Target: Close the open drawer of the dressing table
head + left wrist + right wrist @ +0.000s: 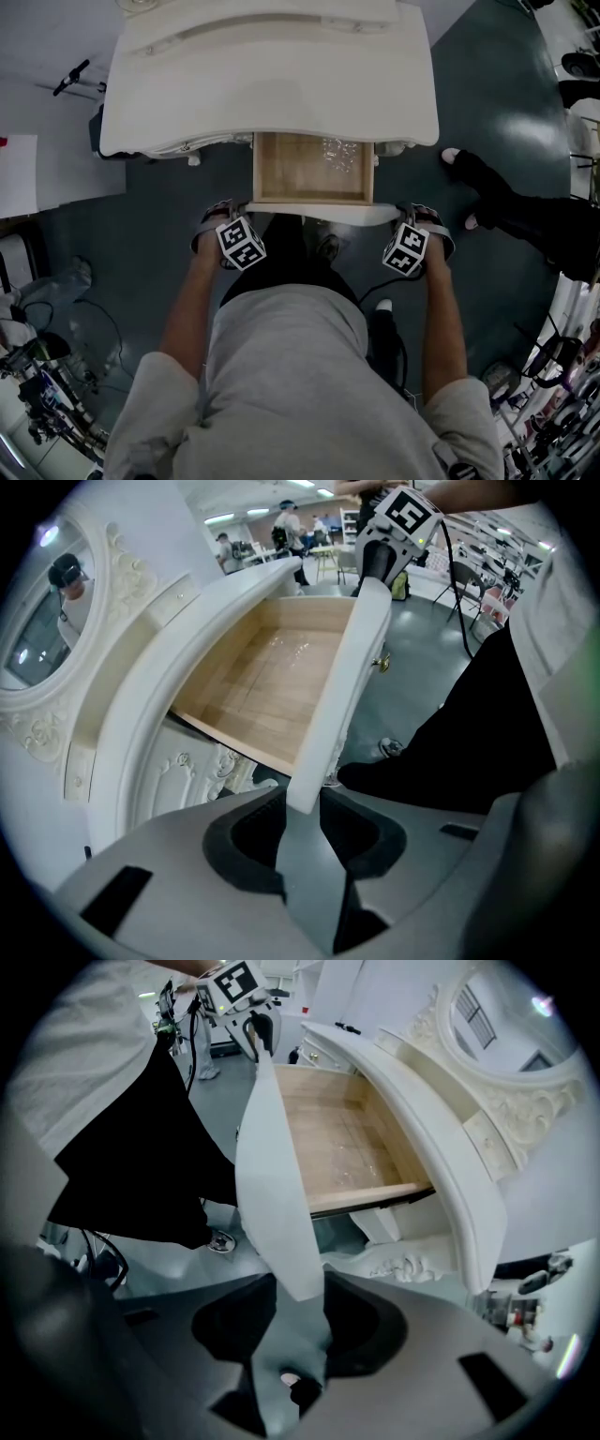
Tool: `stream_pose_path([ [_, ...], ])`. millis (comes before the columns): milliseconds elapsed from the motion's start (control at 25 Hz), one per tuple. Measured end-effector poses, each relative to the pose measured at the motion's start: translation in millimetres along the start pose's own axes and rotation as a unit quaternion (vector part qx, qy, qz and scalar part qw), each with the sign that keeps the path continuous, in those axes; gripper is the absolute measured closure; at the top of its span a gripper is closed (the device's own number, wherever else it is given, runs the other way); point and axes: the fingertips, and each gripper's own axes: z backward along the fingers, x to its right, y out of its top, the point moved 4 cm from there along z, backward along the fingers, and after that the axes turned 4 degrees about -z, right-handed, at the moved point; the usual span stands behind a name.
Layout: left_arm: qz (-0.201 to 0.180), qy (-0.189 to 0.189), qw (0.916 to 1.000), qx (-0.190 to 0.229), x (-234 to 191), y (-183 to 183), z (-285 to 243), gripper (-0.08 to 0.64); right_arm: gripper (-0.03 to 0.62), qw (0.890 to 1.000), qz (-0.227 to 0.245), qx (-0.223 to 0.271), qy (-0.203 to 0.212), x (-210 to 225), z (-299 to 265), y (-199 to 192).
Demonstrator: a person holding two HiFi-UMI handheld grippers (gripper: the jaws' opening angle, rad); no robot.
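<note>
The white dressing table fills the top of the head view, and its wooden drawer stands pulled out toward me. A clear crinkled film lies in the drawer's back right corner. The white drawer front runs between my two grippers. My left gripper is at its left end; the panel's end sits between the jaws of that gripper, and both pads touch it. My right gripper holds the other end the same way, with the panel wedged between the jaws of that gripper.
A person's dark leg and shoe stand on the floor to the right of the table. Cables and gear clutter the lower left, and racks line the right edge. An oval mirror rises behind the tabletop.
</note>
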Motion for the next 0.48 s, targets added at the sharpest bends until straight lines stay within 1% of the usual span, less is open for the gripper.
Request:
stream_pose_path([
  [240,-0.003,-0.001,1.0,0.001,-3.9,1.5,-0.4,0.448,0.43,1.0,0.001,0.0,-0.01,6.0,-0.1,1.9],
  [480,-0.003,0.001,1.0,0.002,-7.7,3.0,-1.8,0.448,0.428,1.0,0.0,-0.004,-0.007,9.5,0.0,2.2],
])
